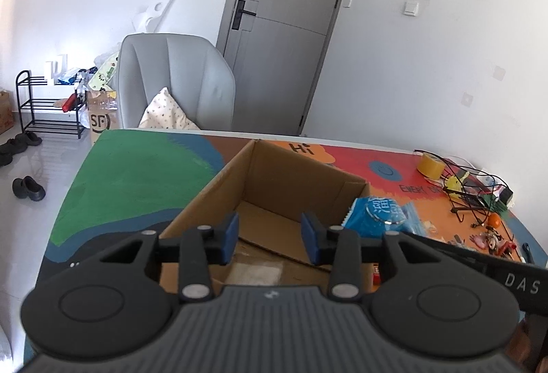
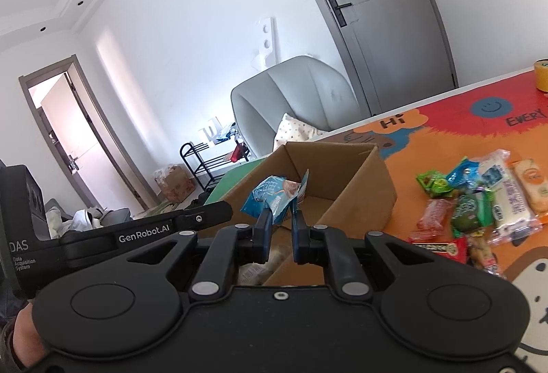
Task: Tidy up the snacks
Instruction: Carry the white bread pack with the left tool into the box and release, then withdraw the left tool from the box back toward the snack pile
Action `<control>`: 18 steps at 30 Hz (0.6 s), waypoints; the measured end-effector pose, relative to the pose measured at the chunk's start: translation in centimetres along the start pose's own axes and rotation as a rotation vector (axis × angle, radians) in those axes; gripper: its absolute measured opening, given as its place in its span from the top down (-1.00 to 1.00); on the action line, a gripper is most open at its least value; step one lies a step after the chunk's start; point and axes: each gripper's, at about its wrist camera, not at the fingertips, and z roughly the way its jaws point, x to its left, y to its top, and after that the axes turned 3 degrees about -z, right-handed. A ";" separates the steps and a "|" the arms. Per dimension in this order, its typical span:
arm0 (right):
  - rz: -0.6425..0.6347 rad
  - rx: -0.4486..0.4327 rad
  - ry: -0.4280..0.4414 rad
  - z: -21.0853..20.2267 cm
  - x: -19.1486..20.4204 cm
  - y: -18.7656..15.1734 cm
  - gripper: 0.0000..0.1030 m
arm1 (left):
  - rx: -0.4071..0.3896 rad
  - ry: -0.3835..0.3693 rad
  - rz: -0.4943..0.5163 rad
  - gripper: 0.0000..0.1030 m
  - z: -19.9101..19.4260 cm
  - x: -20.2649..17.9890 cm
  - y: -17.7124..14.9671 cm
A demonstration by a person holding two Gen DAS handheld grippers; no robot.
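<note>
On the painted tabletop [image 1: 137,174] by a grey door, the left tongs [image 1: 270,238] hang partly open and empty over the open cardboard box [image 1: 274,181] — while the right-wrist view shows the right tongs [image 2: 281,222] pinched on a blue snack packet [image 2: 274,193] above that box, loose snacks [image 2: 479,202] heaped just beside it.

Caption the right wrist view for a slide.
Right gripper clamps a blue snack packet above the open cardboard box; more snacks wait on the table.
</note>
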 end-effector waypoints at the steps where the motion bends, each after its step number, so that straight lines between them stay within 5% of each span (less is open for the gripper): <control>1: 0.001 0.003 0.003 0.2 0.1 0.0 0.74 | 0.003 0.000 -0.003 0.25 -0.1 0.1 0.0; 10: 0.000 0.024 0.038 1.6 1.3 0.3 0.73 | -0.027 0.025 -0.034 0.15 -2.3 1.2 0.4; 12: -0.007 0.033 0.058 1.8 1.6 0.5 0.65 | -0.032 0.036 -0.038 0.05 -2.7 1.4 0.5; 16: 0.001 0.018 0.057 1.6 1.7 0.6 0.19 | -0.031 0.052 -0.054 -0.18 -3.3 1.8 0.5; 18: 0.019 0.016 0.053 1.3 1.3 0.6 0.18 | -0.038 0.053 -0.056 -0.39 -3.6 1.9 0.4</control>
